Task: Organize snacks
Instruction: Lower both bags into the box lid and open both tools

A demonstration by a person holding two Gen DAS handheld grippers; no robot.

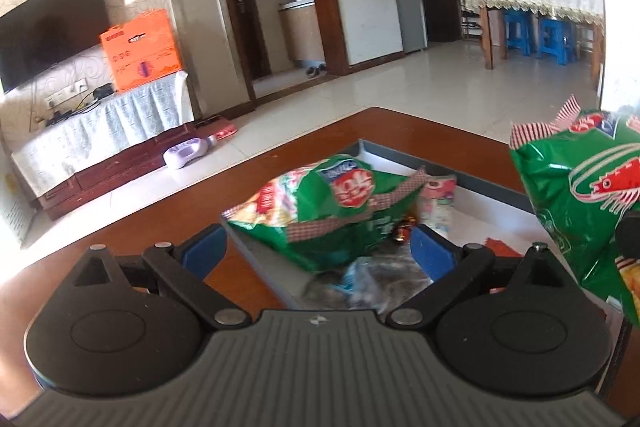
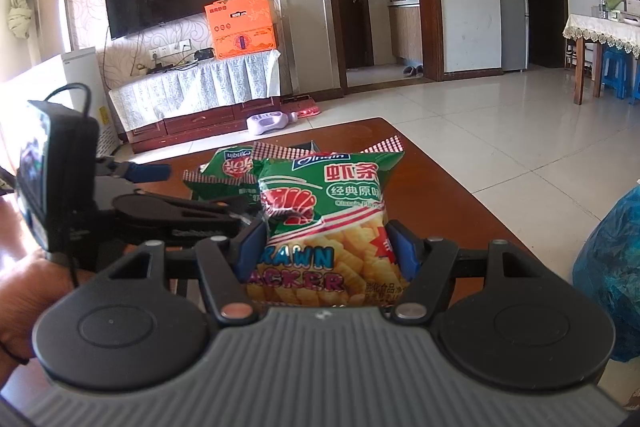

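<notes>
Upright, prawn cracker bag [image 2: 324,227] between right hand-held gripper [image 2: 322,247] fingers

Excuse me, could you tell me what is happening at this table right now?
A person is sorting snacks with two handheld grippers. The right gripper has its jaws shut on a green prawn cracker bag, held up above the brown wooden table. The left gripper is open and empty, over a shallow grey tray that already holds a second green snack bag and a few smaller packets.
</notes>
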